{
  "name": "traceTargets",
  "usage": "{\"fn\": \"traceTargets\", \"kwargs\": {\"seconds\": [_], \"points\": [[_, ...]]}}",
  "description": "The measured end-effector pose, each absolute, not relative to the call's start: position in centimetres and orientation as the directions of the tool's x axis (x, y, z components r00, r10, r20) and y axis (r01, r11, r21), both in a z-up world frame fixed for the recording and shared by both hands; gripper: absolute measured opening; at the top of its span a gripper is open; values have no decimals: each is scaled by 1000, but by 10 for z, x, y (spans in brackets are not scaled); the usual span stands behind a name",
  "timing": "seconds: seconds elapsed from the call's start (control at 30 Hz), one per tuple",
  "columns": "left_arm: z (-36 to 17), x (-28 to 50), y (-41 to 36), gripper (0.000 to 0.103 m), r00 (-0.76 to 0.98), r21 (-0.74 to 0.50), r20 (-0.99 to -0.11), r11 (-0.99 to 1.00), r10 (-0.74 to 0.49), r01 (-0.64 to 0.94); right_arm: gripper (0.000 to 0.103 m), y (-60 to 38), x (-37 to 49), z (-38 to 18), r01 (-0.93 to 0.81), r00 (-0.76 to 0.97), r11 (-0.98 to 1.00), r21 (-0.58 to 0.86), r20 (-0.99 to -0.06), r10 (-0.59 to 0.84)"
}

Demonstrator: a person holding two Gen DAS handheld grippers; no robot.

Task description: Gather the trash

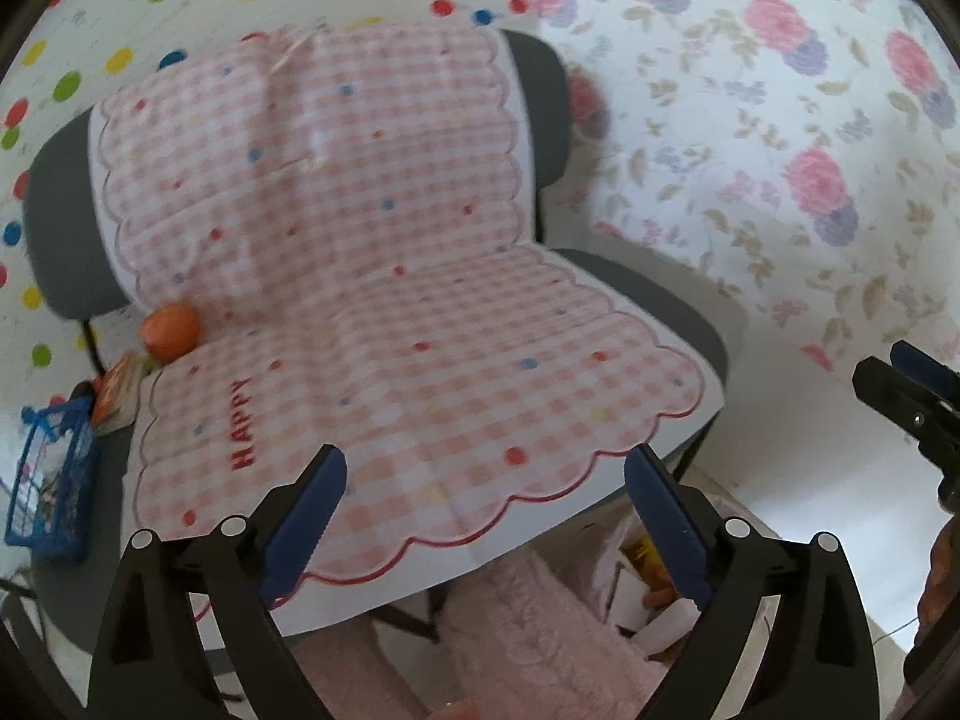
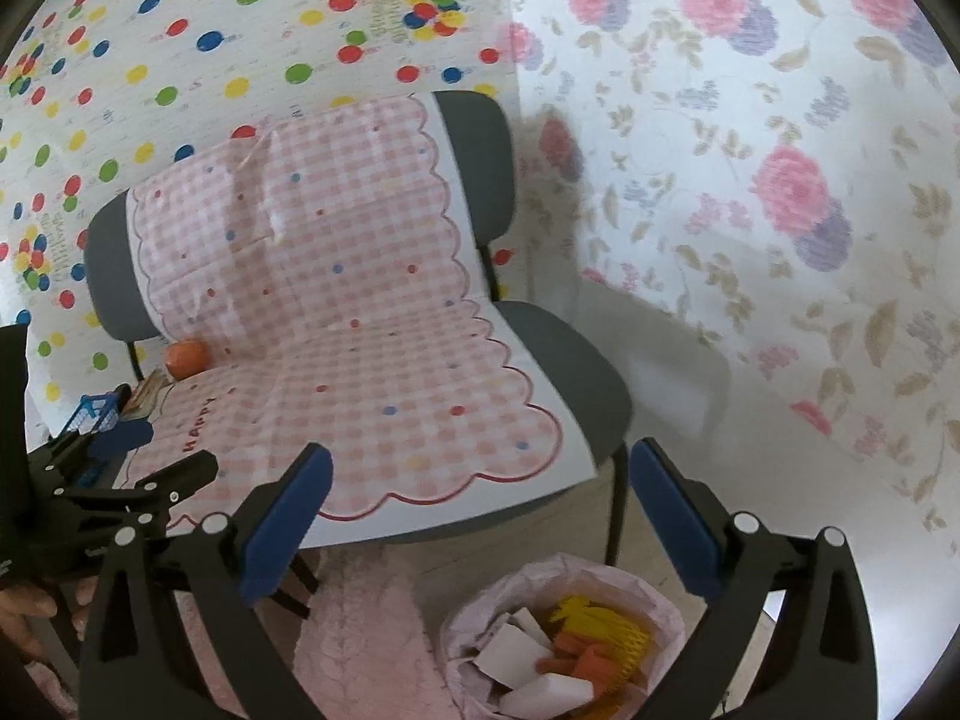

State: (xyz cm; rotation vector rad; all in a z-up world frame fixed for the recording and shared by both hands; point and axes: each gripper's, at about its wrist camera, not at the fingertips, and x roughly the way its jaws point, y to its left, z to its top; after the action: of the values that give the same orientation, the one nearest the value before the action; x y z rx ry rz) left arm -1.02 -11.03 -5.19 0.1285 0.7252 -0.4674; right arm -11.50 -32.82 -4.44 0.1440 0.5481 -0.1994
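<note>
My left gripper is open and empty above the front edge of a grey chair covered with a pink checked cloth. My right gripper is open and empty, above a pink-lined trash bin on the floor that holds white, orange and yellow scraps. An orange ball lies at the left back of the seat; it also shows in the right wrist view. The left gripper appears at the left of the right wrist view.
A blue basket and a small colourful packet sit left of the chair. A pink fluffy rug lies under the chair. Dotted and floral sheets cover the walls.
</note>
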Motion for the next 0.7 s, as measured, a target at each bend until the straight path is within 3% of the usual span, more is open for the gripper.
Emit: {"fn": "traceTargets", "kwargs": {"seconds": [0.7], "points": [[-47,-15,-15,95,702,76,-709,981,-73,180,97,-249,-54,-35,1,826,999,43,-563,24]]}}
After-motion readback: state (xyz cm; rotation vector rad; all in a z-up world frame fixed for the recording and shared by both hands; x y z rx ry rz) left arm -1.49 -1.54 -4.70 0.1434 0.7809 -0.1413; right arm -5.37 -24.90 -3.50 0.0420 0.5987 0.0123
